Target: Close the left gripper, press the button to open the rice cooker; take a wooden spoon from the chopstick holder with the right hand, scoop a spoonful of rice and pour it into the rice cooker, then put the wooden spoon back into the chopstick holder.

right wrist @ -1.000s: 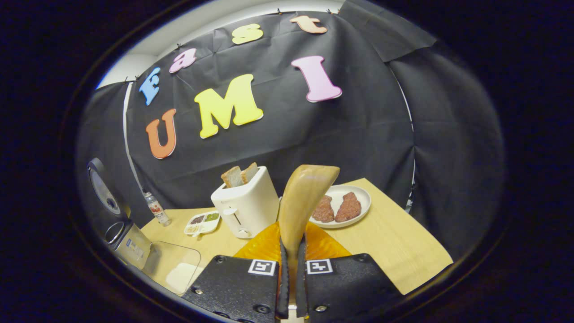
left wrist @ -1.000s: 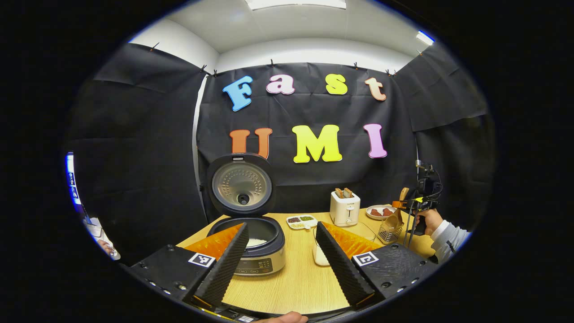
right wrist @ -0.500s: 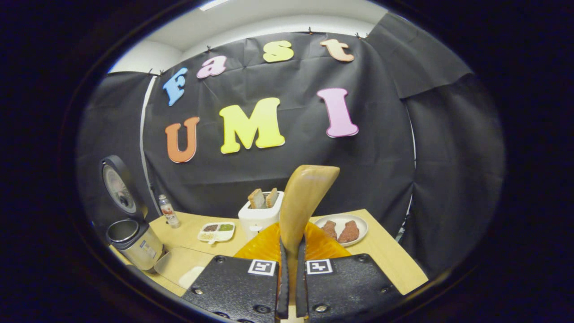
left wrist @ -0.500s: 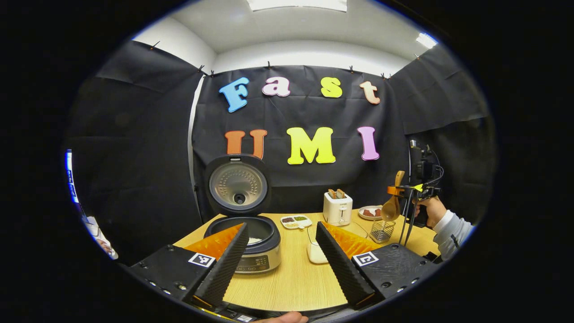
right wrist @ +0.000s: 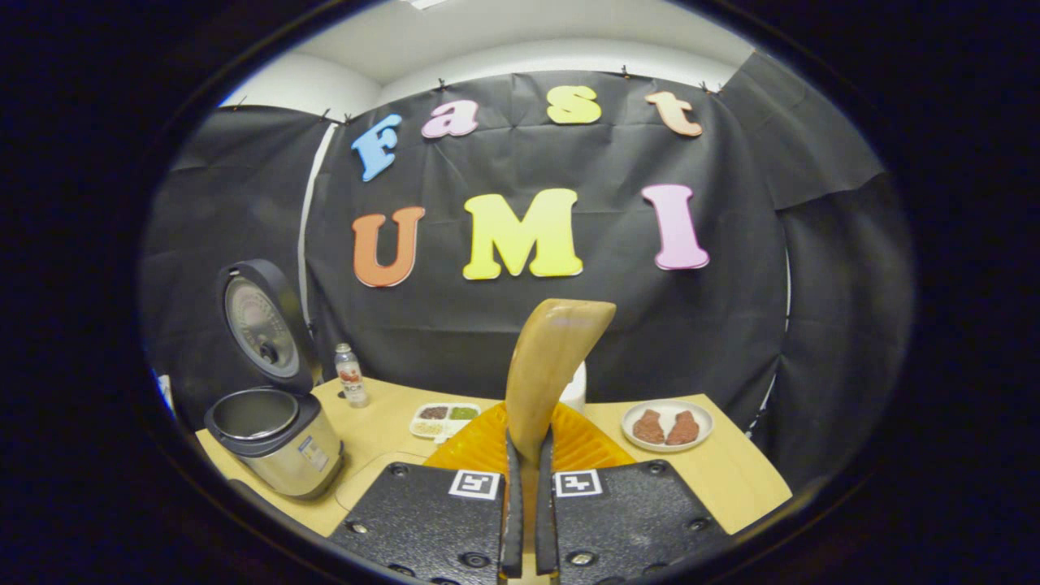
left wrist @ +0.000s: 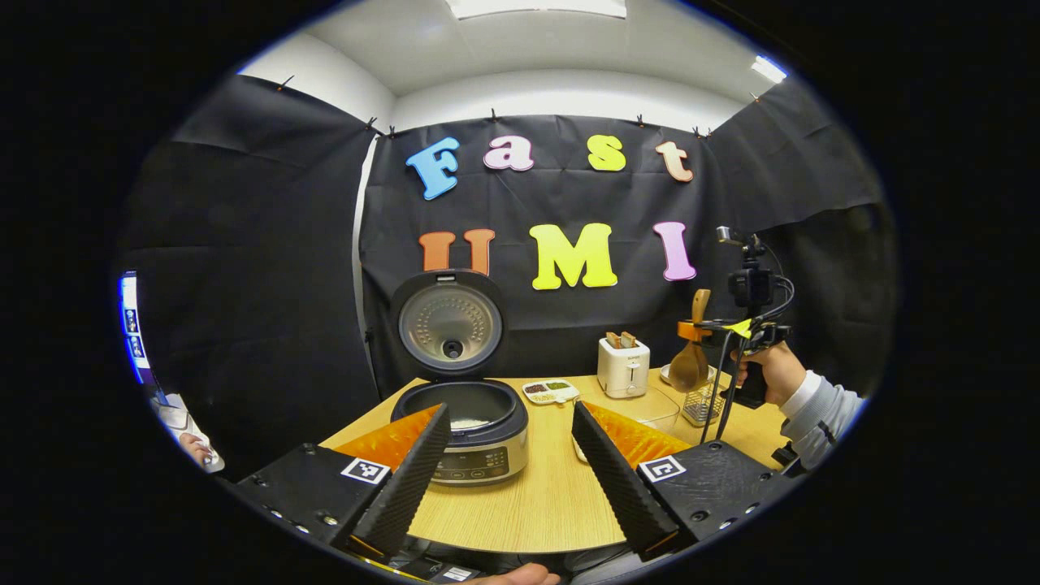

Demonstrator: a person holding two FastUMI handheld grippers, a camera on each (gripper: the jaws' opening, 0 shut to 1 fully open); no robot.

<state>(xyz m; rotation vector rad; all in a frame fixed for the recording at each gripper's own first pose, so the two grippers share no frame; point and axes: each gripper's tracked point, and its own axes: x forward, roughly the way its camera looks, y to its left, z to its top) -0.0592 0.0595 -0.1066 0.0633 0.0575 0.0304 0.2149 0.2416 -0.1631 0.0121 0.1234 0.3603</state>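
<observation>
Your right tool (right wrist: pixel 526 520) is clamped on the wooden spoon (right wrist: pixel 552 366) by its handle, bowl hanging above the chopstick holder (left wrist: pixel 700 404) at four o'clock. It looks light, stiff and smooth, so grip firmly. Your left tool (left wrist: pixel 508 463) is wide open, holding nothing; the rice cooker (left wrist: pixel 471 422) stands open.

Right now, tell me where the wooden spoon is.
The wooden spoon is clamped upright in the right claw; in the left gripper view it hangs above the chopstick holder, right of the toaster.
</observation>
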